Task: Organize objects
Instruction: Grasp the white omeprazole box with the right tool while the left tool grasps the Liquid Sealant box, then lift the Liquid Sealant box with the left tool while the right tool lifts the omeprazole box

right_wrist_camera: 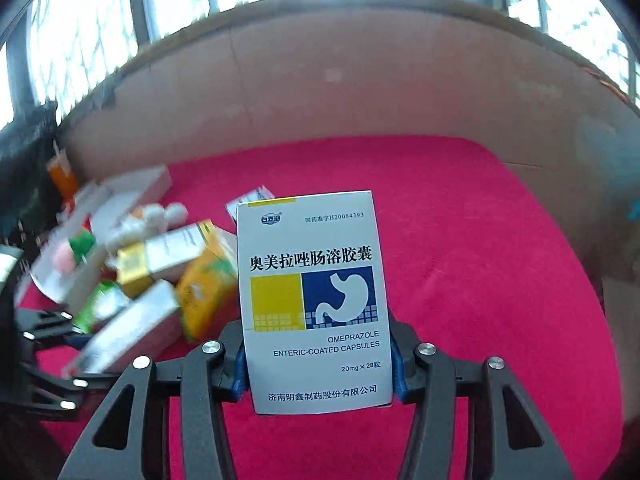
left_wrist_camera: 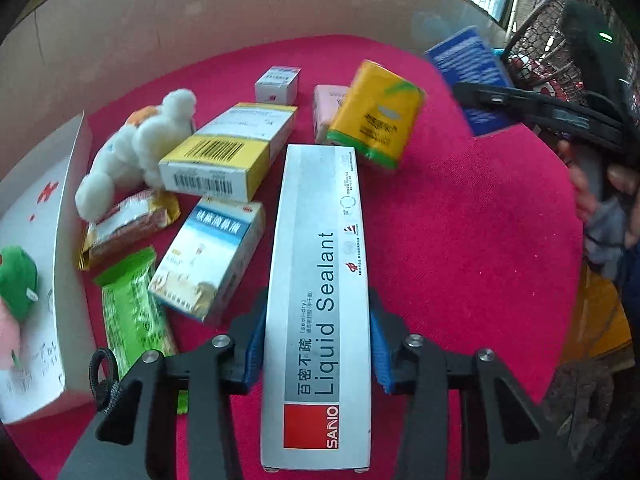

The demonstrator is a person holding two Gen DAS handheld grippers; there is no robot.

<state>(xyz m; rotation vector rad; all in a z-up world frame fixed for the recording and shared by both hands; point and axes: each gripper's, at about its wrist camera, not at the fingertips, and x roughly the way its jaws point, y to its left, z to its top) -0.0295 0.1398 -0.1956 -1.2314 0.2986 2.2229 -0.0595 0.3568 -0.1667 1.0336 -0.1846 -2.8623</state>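
A napped red cloth (left_wrist_camera: 460,240) lies under a smooth cardboard sealant box (left_wrist_camera: 320,300), a glossy foil snack wrapper (left_wrist_camera: 128,224), a fluffy white plush toy (left_wrist_camera: 136,148) and a plastic-wrapped yellow tissue pack (left_wrist_camera: 376,114).

Your red cloth (left_wrist_camera: 460,240) carries boxes (left_wrist_camera: 216,168), snack packets (left_wrist_camera: 132,308) and a plush toy (left_wrist_camera: 136,148), left of frame.

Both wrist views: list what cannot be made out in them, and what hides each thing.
- Right wrist view: the pile of boxes at left is motion-blurred; labels unreadable.
- Right wrist view: the omeprazole box in the right gripper hides the red cloth behind it.
- Left wrist view: the Liquid Sealant box in the left gripper covers the cloth beneath.
- Left wrist view: the green plush is cut off by the left edge.
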